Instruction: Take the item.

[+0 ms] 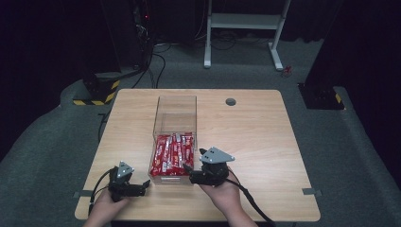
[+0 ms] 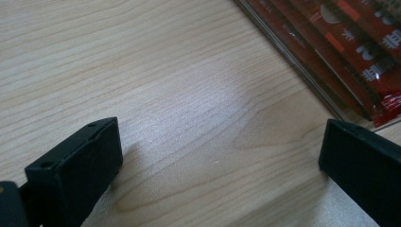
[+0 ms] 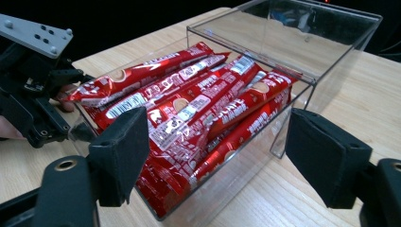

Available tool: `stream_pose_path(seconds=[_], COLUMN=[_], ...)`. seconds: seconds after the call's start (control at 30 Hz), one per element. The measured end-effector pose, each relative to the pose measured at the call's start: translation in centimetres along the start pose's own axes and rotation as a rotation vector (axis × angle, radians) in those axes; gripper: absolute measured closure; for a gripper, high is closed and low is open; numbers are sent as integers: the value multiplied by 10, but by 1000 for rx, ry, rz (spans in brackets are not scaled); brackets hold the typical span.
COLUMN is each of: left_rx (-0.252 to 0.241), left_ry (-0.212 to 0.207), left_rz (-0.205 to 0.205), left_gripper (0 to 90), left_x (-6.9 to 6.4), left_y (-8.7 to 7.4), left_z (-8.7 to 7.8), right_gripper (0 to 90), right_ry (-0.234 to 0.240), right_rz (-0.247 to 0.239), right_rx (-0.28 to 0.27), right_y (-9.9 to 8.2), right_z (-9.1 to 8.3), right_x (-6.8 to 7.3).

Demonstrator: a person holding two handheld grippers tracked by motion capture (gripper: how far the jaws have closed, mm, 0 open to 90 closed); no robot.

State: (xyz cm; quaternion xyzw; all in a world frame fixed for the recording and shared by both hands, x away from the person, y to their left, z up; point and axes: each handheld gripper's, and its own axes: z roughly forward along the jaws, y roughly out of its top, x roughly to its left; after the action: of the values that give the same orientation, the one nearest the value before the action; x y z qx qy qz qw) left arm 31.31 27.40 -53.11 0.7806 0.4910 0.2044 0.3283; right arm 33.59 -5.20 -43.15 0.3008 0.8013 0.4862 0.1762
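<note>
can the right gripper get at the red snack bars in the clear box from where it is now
Probably yes: the right gripper is open beside the clear box, whose near half has no cover, and the red snack bars lie heaped at rim level.

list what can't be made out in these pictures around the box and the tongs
- Print on the red packets: too small in the high view, blurred in the right gripper view.
- Packet count: they overlap in the clear box.
- Box in the left gripper view: cut off by the top right edge.
- Left tongs tips in the high view: small and dark.

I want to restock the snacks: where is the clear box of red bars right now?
In the high view the clear box sits mid-table, its near end full of red bars, between the left claw and right claw.
</note>
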Motion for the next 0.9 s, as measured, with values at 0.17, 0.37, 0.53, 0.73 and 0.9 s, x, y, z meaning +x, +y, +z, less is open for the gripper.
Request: stream_pose_path(seconds=[0.17, 0.37, 0.53, 0.73, 0.9], left_rx=[0, -1, 1, 1, 2], left_ry=[13, 23, 20, 19, 20], left_rz=[-11, -22, -22, -19, -13], left_gripper=[7, 7, 7, 7, 7], left_x=[1, 3, 3, 3, 3], left_y=[-1, -3, -4, -4, -4], left_z=[-1, -3, -4, -4, -5], right_gripper=[267, 311, 355, 462, 588], right_ry=[15, 31, 34, 31, 26], right_rz=[3, 5, 12, 13, 22], right_rx=[-8, -1, 3, 3, 4], right_y=[0, -1, -2, -4, -7], right_z=[1, 6, 9, 12, 14], right_x=[1, 2, 1, 2, 2])
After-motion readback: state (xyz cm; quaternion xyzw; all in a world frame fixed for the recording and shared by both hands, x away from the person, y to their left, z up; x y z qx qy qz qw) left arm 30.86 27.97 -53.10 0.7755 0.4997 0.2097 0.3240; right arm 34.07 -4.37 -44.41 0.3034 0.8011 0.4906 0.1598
